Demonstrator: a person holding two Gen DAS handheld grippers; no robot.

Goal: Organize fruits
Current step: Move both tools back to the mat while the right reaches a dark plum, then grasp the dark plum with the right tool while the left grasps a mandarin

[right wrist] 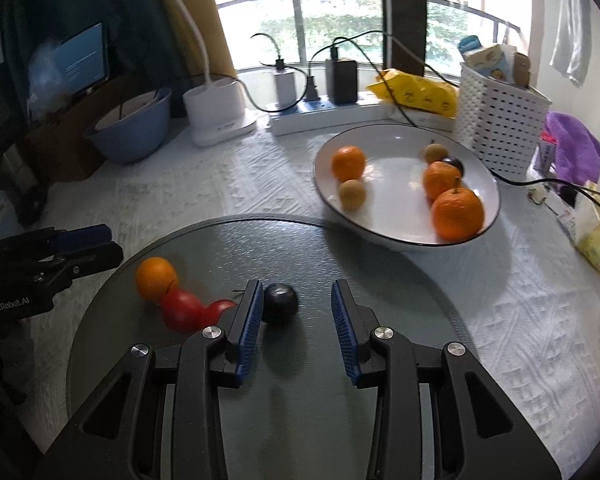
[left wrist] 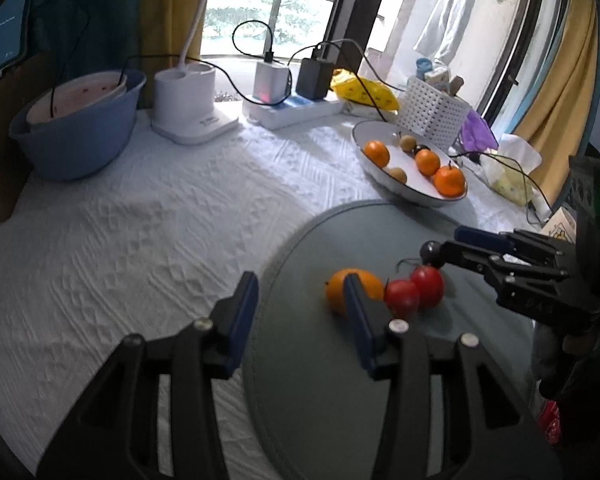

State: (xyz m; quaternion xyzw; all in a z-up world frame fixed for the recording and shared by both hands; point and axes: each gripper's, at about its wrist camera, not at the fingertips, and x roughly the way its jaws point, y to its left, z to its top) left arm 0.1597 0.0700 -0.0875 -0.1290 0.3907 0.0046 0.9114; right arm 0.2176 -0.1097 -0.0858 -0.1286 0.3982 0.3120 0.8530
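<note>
a: where does the fruit sit right now?

b: in two places. low in the right wrist view a grey round tray lies on the desk under a white textured cloth. on it an orange touches two red fruits side by side, and a dark plum lies just right of them.

a: and the rest?

b: upper right of that view, a white bowl with a dark rim stands just behind the tray. it holds three oranges, two small tan fruits and a small dark fruit.

a: what about the right tool?

b: the right tool points down at the tray with its blue pads apart. the plum lies between them, touching or nearly touching the left pad, and well clear of the right pad. nothing is gripped.

a: and the left tool?

b: in the left wrist view the left tool stands low in the centre, jaws parted and empty. its right finger covers part of the orange, its left finger is over the cloth just off the tray edge. whether that finger touches the orange i cannot tell.

a: anything behind?

b: along the window side: a blue basin at upper left, a white lamp base, a power strip with chargers, a yellow packet and a white perforated basket.
</note>
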